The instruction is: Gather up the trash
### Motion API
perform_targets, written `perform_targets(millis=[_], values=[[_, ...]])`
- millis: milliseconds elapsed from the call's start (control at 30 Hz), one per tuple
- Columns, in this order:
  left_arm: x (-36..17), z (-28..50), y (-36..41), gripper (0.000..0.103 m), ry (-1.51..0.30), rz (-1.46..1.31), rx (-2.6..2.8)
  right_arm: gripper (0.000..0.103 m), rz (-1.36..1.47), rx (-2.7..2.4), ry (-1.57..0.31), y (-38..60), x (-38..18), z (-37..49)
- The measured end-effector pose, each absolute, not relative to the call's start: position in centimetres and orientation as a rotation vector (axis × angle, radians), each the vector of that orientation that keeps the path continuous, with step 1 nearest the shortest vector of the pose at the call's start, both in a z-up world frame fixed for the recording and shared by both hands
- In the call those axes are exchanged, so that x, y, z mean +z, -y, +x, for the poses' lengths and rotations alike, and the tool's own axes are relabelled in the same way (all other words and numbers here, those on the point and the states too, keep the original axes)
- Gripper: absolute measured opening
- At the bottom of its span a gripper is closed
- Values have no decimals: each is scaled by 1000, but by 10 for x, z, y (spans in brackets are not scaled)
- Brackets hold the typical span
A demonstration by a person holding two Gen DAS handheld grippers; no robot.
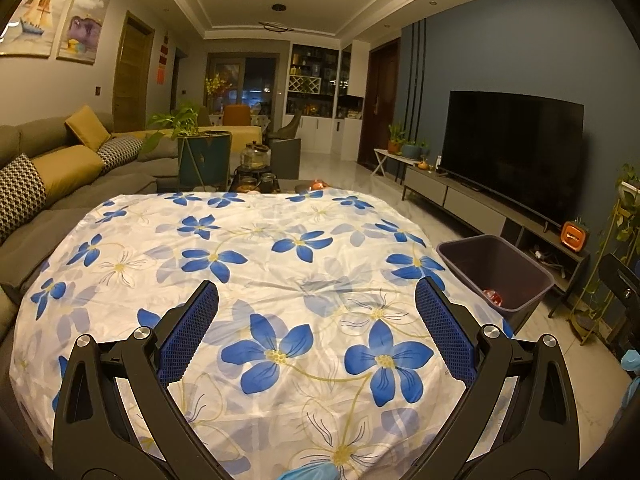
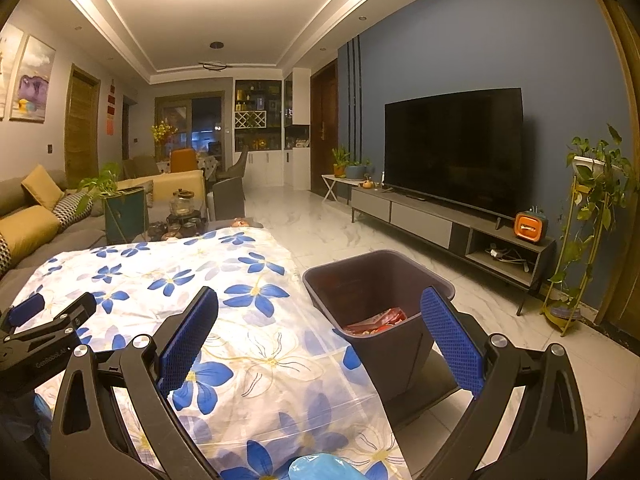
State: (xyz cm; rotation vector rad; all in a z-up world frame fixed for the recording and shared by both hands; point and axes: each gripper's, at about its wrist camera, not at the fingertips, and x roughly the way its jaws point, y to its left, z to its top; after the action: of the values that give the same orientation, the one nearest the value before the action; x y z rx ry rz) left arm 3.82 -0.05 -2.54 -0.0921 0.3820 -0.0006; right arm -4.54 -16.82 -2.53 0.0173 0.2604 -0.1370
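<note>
Blue-padded black left gripper (image 1: 316, 308) splayed wide, holding nothing, over white cloth with blue flowers (image 1: 256, 264). Right gripper (image 2: 320, 316) equally wide, empty, straddling near rim of dark plastic bin (image 2: 360, 280). Red crinkled wrappers (image 2: 378, 320) already at bin bottom. No loose trash visible on cloth. Bin on marble floor, just beside table's right edge; right gripper nearer, left well apart. Cloth thin, lightly creased; pads dimpled rubber. Pale blue crumpled material (image 2: 316, 466) at lower frame edge, identity unclear. Collecting looks near done.
</note>
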Motion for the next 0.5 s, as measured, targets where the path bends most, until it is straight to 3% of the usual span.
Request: perform_targets(millis=[500], values=[[-25, 36, 0, 97, -381, -91, 1, 97, 18, -135, -257, 166, -26, -47]])
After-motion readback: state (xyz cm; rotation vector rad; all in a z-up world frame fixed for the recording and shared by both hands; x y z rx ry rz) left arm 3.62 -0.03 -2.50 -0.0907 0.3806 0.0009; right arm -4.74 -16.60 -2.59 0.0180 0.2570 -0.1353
